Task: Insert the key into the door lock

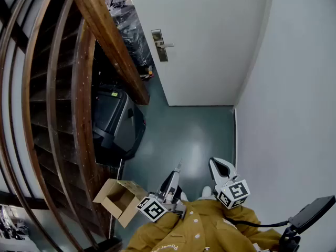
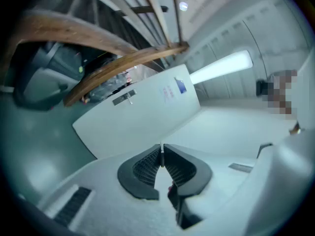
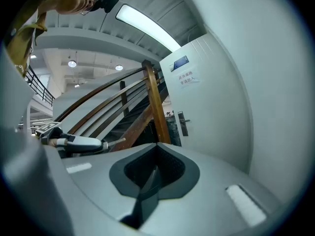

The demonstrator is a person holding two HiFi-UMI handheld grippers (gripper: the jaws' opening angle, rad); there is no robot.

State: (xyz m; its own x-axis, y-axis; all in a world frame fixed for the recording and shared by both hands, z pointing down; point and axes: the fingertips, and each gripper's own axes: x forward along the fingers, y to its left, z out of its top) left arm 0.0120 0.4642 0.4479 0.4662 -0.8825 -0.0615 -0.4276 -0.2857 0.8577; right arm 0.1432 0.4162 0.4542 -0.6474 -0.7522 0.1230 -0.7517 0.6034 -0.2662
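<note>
The white door [image 1: 210, 41] stands shut at the far end of the hallway, with its metal lock plate and handle [image 1: 160, 45] on its left edge. My left gripper [image 1: 177, 169] is low in the head view, far from the door, shut on a thin metal key [image 1: 179, 163] that sticks out past the tips. In the left gripper view the key [image 2: 161, 153] is pinched between the black pads [image 2: 142, 168], and the lock plate [image 2: 125, 97] shows far ahead. My right gripper [image 1: 212, 161] hangs beside it, shut with nothing in it; its view shows the lock [image 3: 182, 123] and the left gripper [image 3: 74, 143].
A curved wooden stair railing [image 1: 105, 35] runs along the left. A black wheeled bin [image 1: 118, 122] stands under it, and an open cardboard box [image 1: 119, 198] lies near my left arm. A white wall [image 1: 294, 88] bounds the right of the green floor [image 1: 194, 135].
</note>
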